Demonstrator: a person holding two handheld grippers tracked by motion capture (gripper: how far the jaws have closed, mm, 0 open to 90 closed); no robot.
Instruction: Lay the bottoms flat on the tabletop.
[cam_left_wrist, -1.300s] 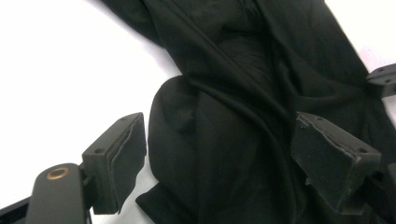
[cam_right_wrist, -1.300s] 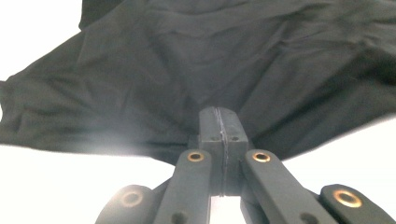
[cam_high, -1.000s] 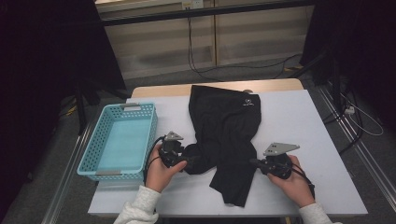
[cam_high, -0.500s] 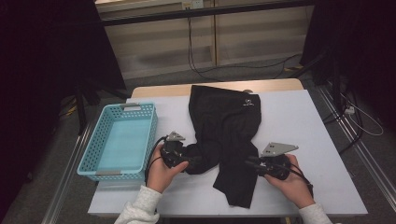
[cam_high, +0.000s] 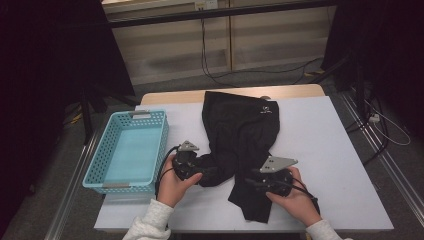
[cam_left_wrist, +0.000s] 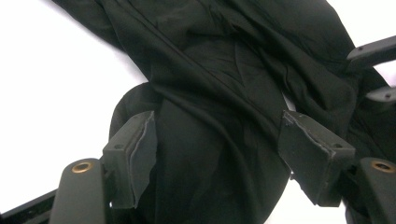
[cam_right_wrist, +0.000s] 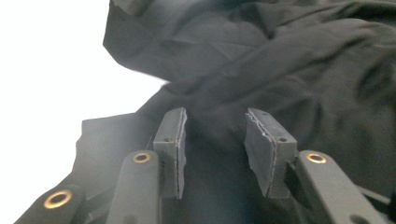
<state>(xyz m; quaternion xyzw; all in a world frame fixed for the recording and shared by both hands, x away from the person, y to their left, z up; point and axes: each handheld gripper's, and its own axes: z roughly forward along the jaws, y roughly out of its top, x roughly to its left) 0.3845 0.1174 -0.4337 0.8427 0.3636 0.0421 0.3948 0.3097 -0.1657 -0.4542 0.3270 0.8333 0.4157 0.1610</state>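
Basket (cam_high: 129, 150), light blue: empty, left on counter (cam_high: 330, 145). Black garment (cam_high: 240, 135): mid-counter. Left gripper (cam_left_wrist: 219, 154) jaws closing, spread around a fold; right gripper (cam_right_wrist: 215, 144) jaws opening over cloth.

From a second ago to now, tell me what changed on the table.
The right gripper slid left onto the black garment, its jaws just opening, letting the cloth go. The left gripper kept its place, jaws closing around a fold. The basket stayed put.

Garment (cam_high: 240, 132) on table (cam_high: 330, 145) (basket (cam_high: 100, 162) left)
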